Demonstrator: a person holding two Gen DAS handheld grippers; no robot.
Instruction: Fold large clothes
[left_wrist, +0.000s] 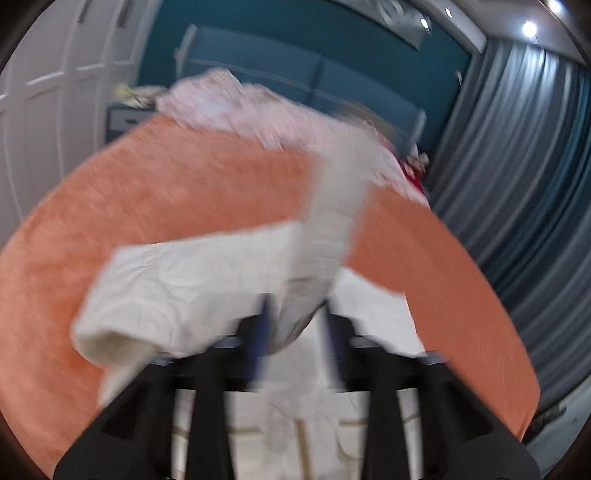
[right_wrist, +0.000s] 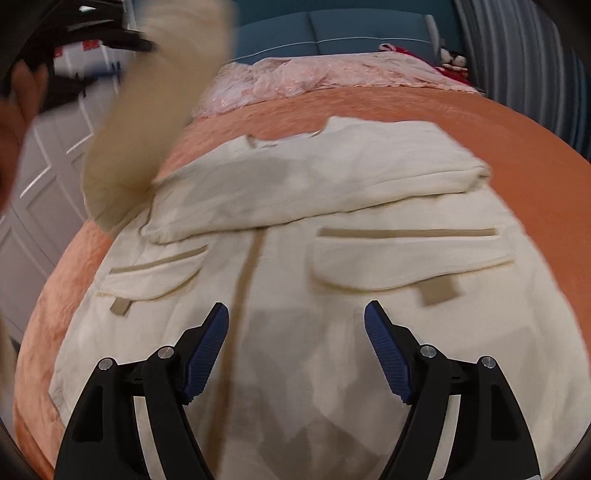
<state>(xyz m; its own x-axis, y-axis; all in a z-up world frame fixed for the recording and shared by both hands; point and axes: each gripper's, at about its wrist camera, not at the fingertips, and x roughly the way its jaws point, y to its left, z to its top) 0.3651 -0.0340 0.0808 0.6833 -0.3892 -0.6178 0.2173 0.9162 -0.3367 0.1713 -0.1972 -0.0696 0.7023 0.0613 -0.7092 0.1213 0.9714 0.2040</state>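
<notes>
A cream jacket (right_wrist: 332, 258) lies spread on an orange bedspread (right_wrist: 517, 147), directly ahead of and beneath the right gripper (right_wrist: 295, 332), whose blue-padded jaws stand apart with nothing between them, hovering over the garment's centre strip and flap pockets. One sleeve (right_wrist: 155, 110) is lifted up and to that tool's left. In the blurred left wrist view, the left gripper (left_wrist: 295, 325) has the sleeve (left_wrist: 332, 229) running up from between its fingers; whether the pads press the cloth cannot be told. Pink bedding (right_wrist: 332, 74) lies beyond.
</notes>
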